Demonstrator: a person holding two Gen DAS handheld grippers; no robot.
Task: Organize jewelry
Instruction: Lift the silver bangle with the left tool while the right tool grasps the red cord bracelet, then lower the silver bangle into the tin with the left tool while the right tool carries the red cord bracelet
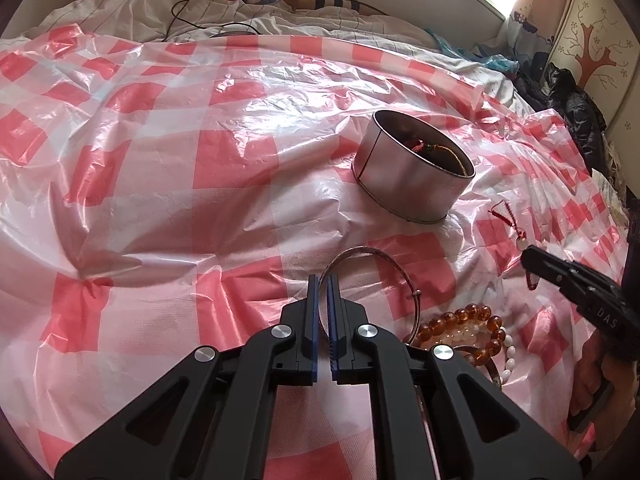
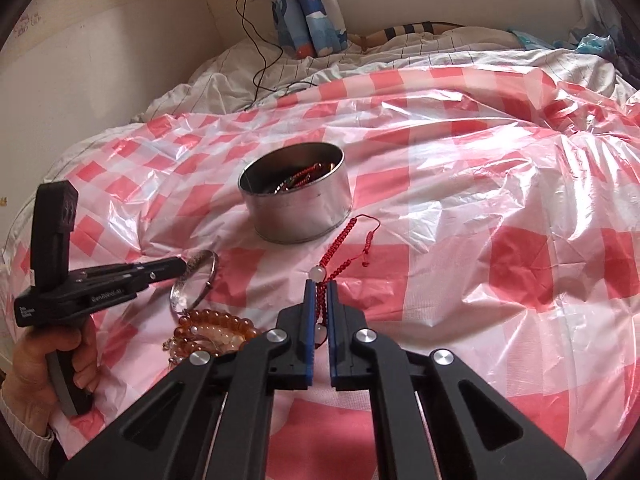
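Note:
A round metal tin (image 1: 412, 172) sits on the red-and-white checked plastic sheet (image 1: 160, 184) and holds some corded jewelry; it also shows in the right wrist view (image 2: 296, 204). My left gripper (image 1: 323, 280) is shut on a silver bangle (image 1: 384, 264), also visible from the right wrist (image 2: 200, 280). My right gripper (image 2: 320, 286) is shut on a red braided cord bracelet (image 2: 344, 240) with a white bead, seen from the left too (image 1: 516, 232). A pile of amber and white bead bracelets (image 1: 468, 332) lies by the left gripper and shows in the right wrist view (image 2: 216, 328).
A striped white duvet (image 2: 360, 64) and a black cable (image 2: 260, 68) lie beyond the sheet. Blue patterned curtains (image 2: 308, 4) hang at the back. Dark clothing (image 1: 576, 108) is piled at the bed's right edge.

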